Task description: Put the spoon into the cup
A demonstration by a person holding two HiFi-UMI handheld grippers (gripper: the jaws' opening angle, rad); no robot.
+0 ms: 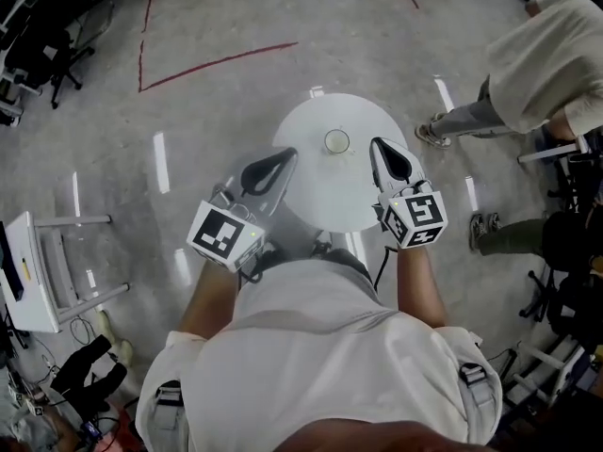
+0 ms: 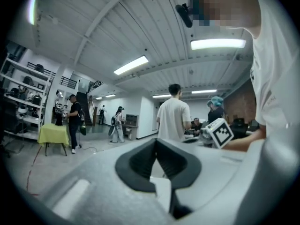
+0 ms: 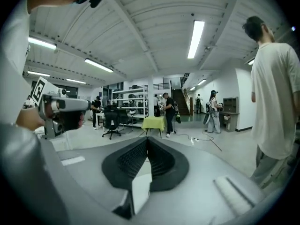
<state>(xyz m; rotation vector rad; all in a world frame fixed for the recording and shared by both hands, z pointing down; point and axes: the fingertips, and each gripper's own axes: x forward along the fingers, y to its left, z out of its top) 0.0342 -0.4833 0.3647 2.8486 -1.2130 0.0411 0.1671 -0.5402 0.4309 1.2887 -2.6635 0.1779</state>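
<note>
— Head view first: the right gripper and the left gripper are both closed on nothing, and they are held over the round table.
— And the spoon?
— I see no spoon. The cup stands in the middle of the table, between the two tips. If the spoon is inside, I cannot tell.
— What can go wrong?
— I think a careless move down can knock the cup over, because it looks light.

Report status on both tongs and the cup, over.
Left tongs shut, empty. Right tongs shut, empty. Cup upright on round table, no spoon in sight. Nothing in the way of the cup.
</note>
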